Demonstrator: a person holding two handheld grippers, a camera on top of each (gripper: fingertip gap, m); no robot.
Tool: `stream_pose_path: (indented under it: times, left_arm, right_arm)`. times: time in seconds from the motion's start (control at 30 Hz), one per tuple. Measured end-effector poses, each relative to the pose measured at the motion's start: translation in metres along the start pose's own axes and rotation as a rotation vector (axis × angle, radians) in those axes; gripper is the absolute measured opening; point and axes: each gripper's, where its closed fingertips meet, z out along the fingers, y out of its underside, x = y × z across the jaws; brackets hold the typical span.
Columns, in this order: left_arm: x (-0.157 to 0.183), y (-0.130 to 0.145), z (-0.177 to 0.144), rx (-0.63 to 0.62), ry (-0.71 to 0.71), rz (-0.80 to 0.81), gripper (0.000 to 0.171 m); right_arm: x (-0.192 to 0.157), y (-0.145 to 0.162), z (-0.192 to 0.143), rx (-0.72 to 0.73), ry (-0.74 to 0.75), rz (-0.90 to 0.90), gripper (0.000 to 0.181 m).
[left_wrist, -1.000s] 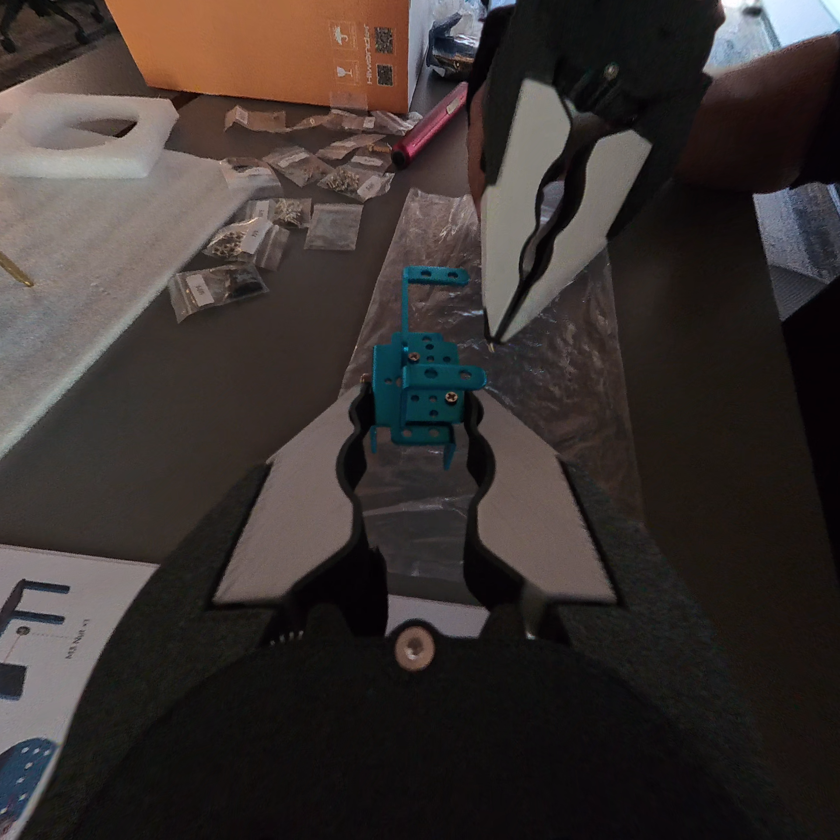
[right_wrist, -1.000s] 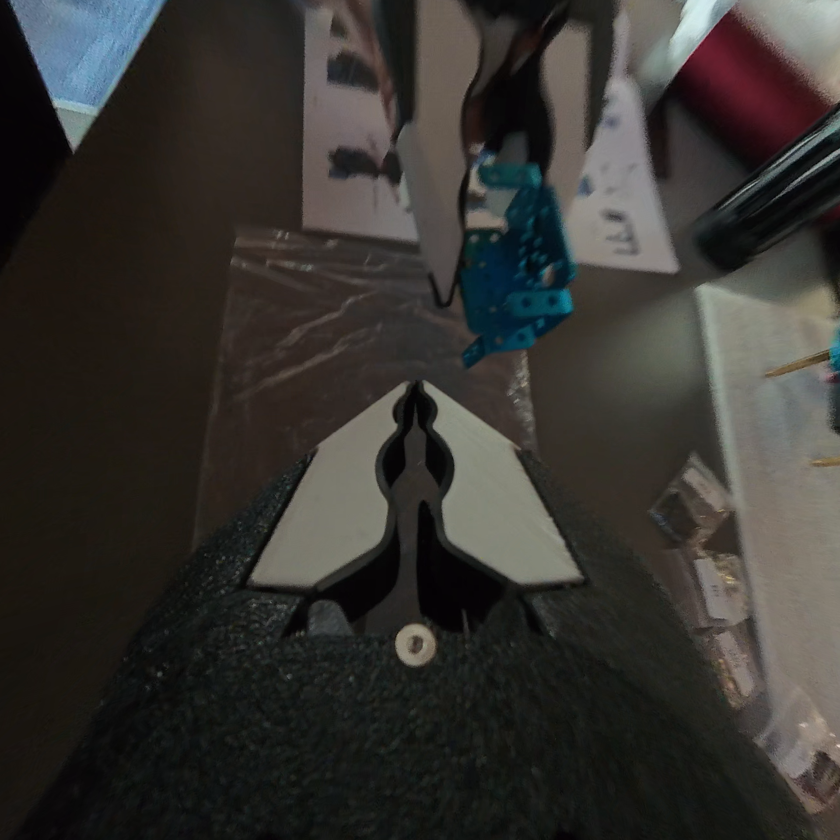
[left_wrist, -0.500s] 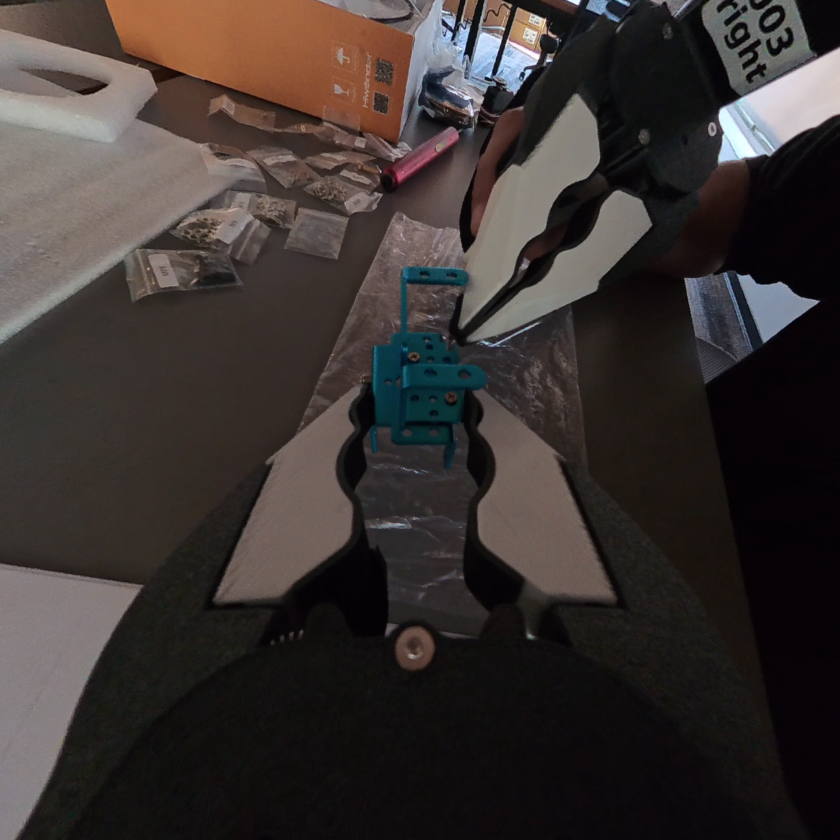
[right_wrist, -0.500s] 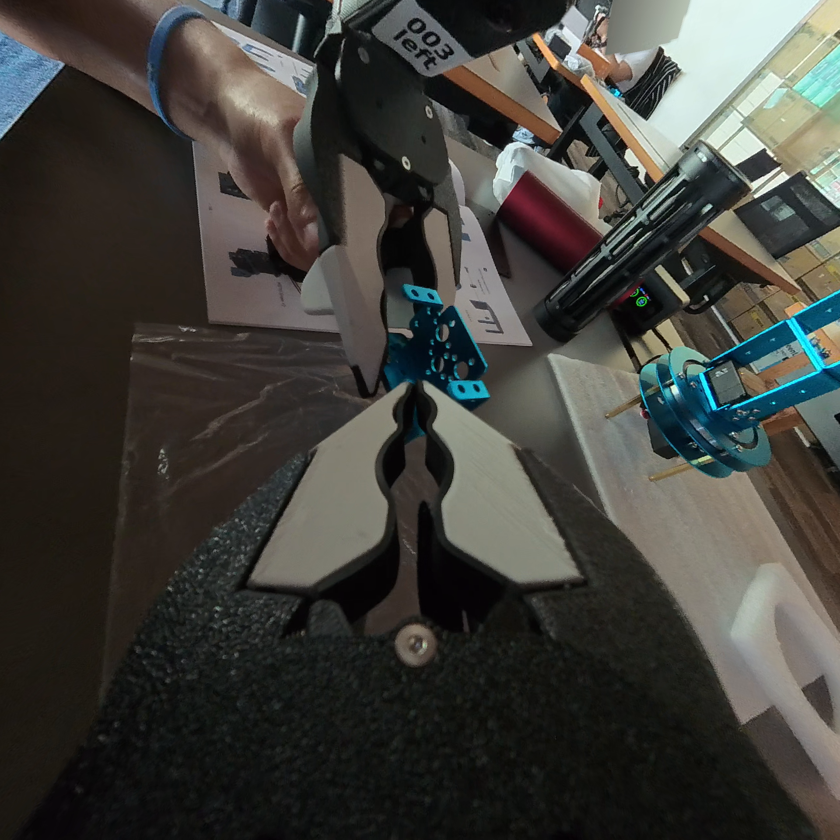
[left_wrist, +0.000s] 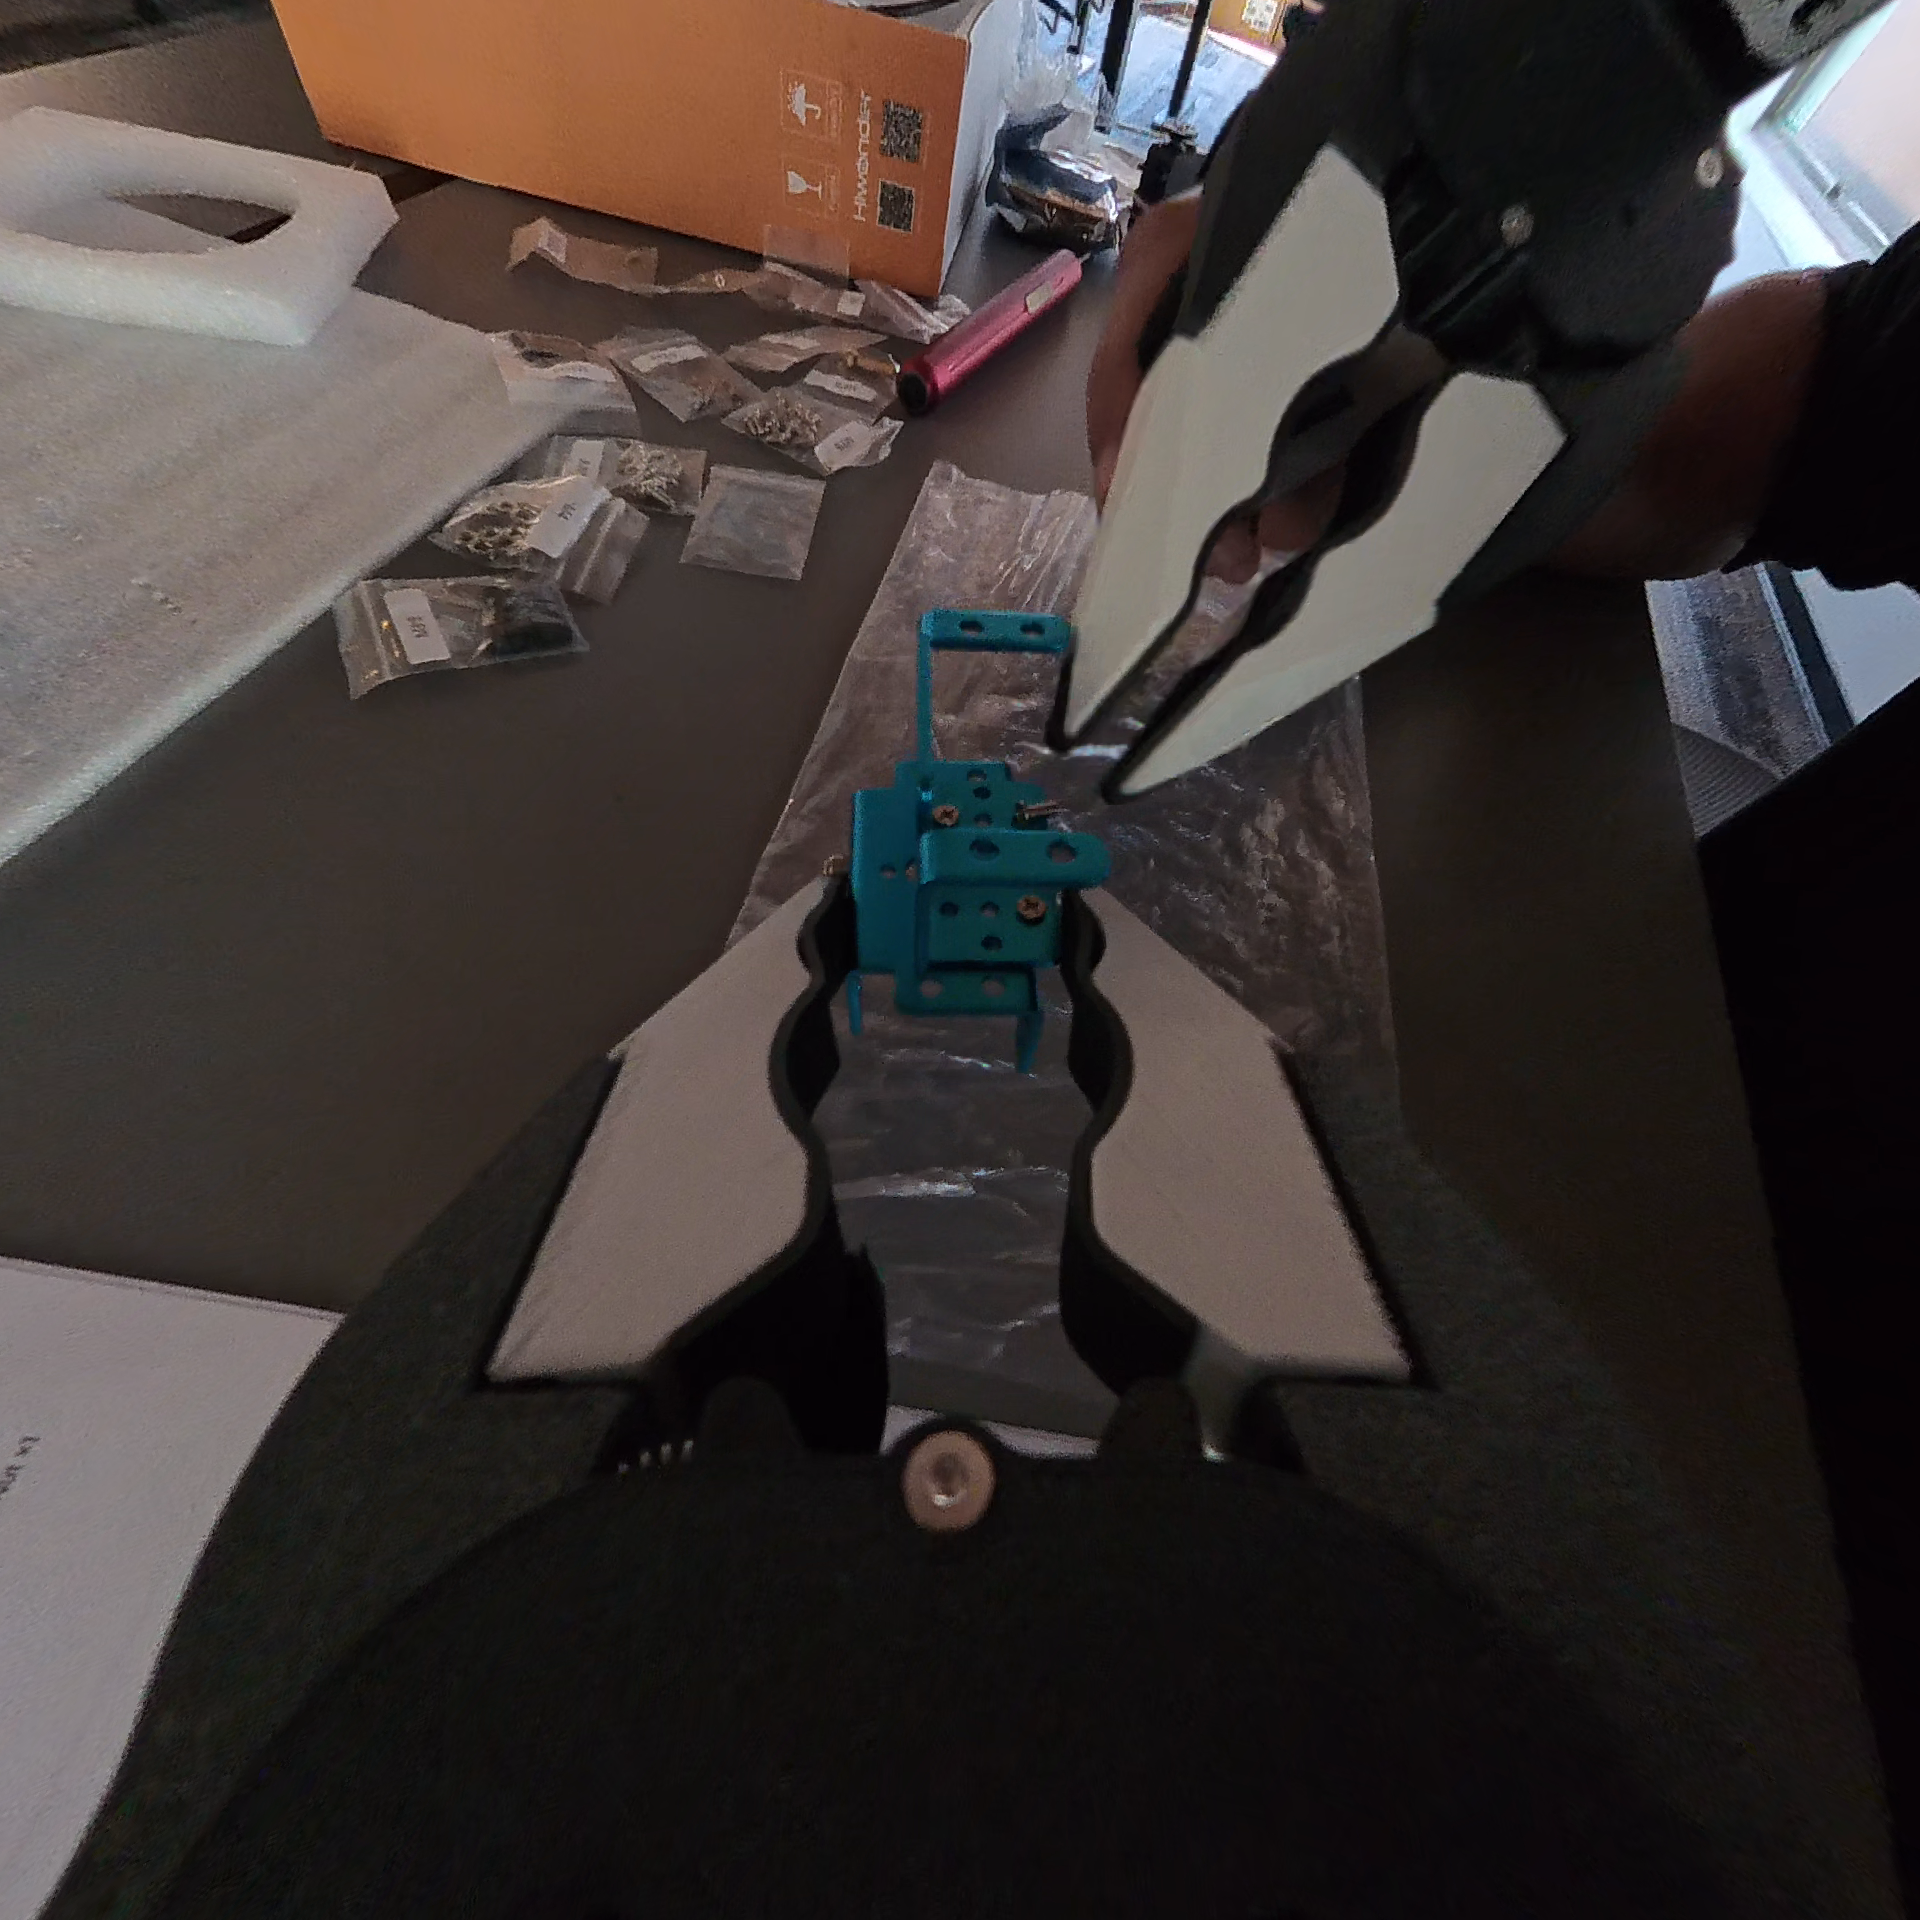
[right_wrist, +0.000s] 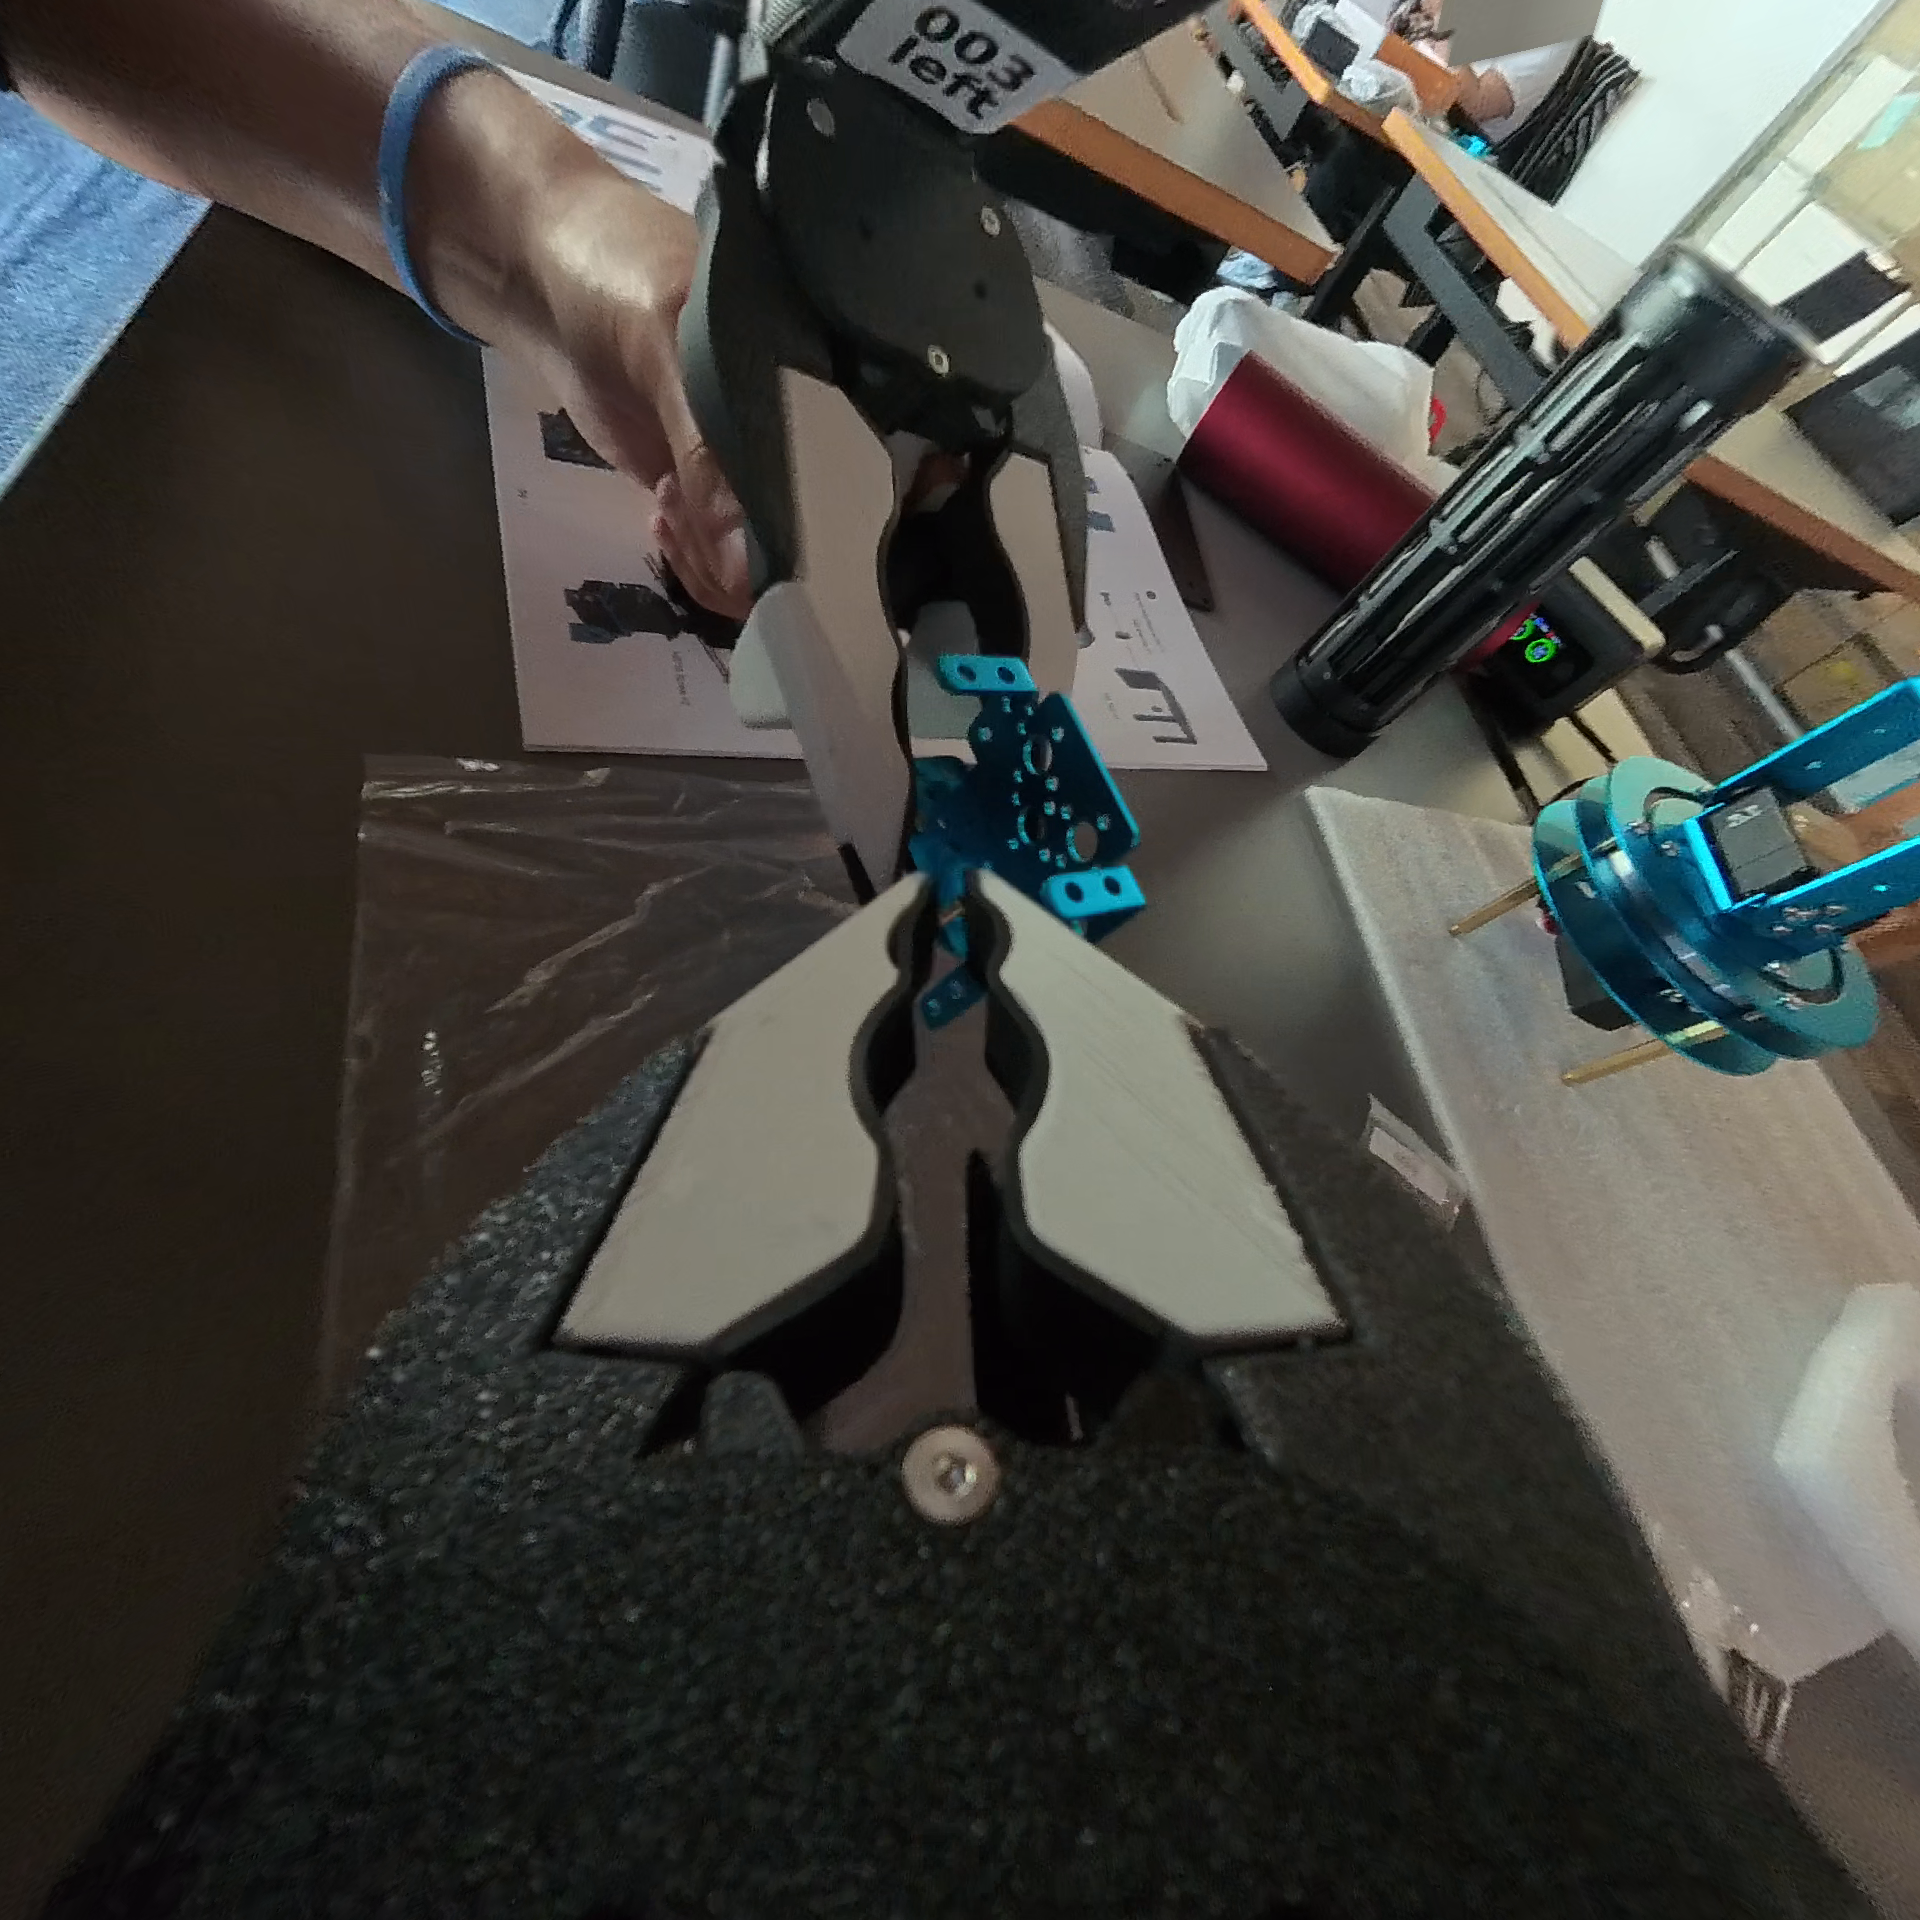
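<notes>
While the left tongs (left_wrist: 956, 935) clench a blue bracket assembly (left_wrist: 961, 904), the right tongs (right_wrist: 948, 894) (white-labelled) hover beside it, slightly parted.

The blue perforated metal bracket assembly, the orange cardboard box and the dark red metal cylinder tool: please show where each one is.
blue perforated metal bracket assembly (left_wrist: 971, 914), left wrist view, front plate.
orange cardboard box (left_wrist: 623, 114), left wrist view, long side.
dark red metal cylinder tool (left_wrist: 987, 330), left wrist view, middle of barrel.

Dark bench (left_wrist: 312, 935) in foreground. Orange-topped desks (right_wrist: 1174, 166) behind. Daylight through window (right_wrist: 1829, 156) at right; white wall (right_wrist: 1662, 104).
</notes>
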Motion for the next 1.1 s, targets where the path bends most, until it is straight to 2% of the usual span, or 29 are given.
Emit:
stream_pose_path:
  times: [0.07,0.23,0.33,0.4,0.7,0.8,0.97,1.03,1.1]
  left_arm:
    - [-0.001,0.001,0.000,-0.003,-0.006,-0.001,0.041]
    - [0.000,0.001,0.001,-0.007,0.002,-0.009,0.041]
    - [0.001,0.002,0.002,-0.012,0.005,-0.011,0.041]
    - [0.001,0.002,0.002,-0.010,0.006,-0.012,0.041]
    - [-0.002,0.003,0.001,-0.014,-0.005,-0.013,0.041]
    - [-0.007,0.001,-0.001,-0.013,-0.030,-0.004,0.041]
    - [-0.021,-0.001,-0.007,-0.010,-0.090,-0.006,0.041]
    - [-0.024,-0.003,-0.009,-0.002,-0.101,-0.010,0.041]
    - [-0.024,-0.003,-0.010,-0.001,-0.102,-0.011,0.041]
  right_arm:
    - [-0.002,0.001,-0.001,-0.015,-0.031,0.025,0.015]
    - [-0.009,0.011,0.003,-0.083,-0.054,-0.017,0.020]
    - [-0.012,0.015,0.008,-0.101,-0.050,-0.023,0.033]
    - [-0.013,0.015,0.010,-0.101,-0.055,-0.026,0.033]
    - [-0.013,0.013,0.007,-0.091,-0.041,-0.056,0.017]
    - [-0.021,0.015,0.003,-0.087,-0.104,-0.038,0.009]
    - [-0.039,0.042,0.004,-0.229,-0.279,0.068,0.009]
    - [-0.049,0.047,0.008,-0.266,-0.322,0.096,0.011]
    - [-0.052,0.052,0.013,-0.304,-0.303,0.056,0.010]
